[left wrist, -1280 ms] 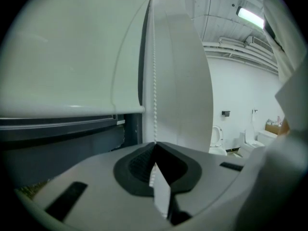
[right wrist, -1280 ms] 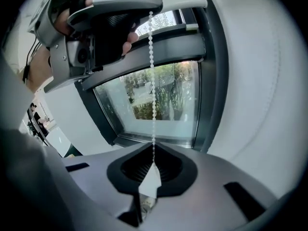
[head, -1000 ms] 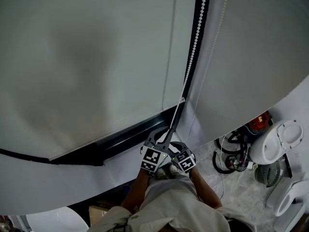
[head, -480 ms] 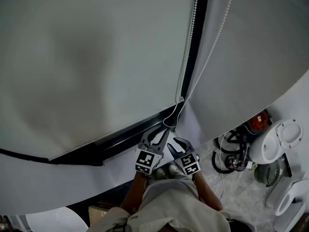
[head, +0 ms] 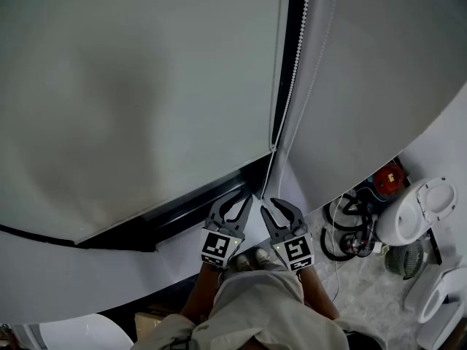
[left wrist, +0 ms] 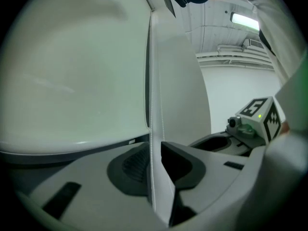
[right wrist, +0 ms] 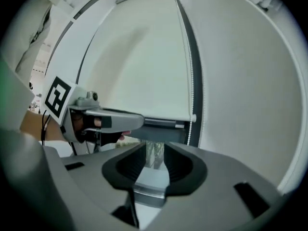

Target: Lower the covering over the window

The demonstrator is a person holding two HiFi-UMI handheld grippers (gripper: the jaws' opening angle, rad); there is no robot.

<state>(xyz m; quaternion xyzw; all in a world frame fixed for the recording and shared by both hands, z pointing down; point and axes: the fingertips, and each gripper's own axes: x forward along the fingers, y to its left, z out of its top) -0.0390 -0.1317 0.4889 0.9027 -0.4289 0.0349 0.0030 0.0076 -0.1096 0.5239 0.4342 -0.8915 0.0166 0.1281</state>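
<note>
Mostly lowered, the roller blind [head: 146, 86] leaves a dark window strip [head: 195, 204] uncovered ahead, with jaws of the left gripper [head: 236, 203] just opened, slack around the bead chain [left wrist: 150, 143], and those of the right gripper [head: 282, 210] half-wide, closing, empty.

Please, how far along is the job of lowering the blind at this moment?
Done: the roller blind covers most of the window. In hand: the bead chain runs between the jaws of the left tool, which have just been opening and do not press it. The right tool, with its jaws apart but just closing, holds nothing. Left: a dark strip of window below the blind's bottom edge is not yet covered.
</note>
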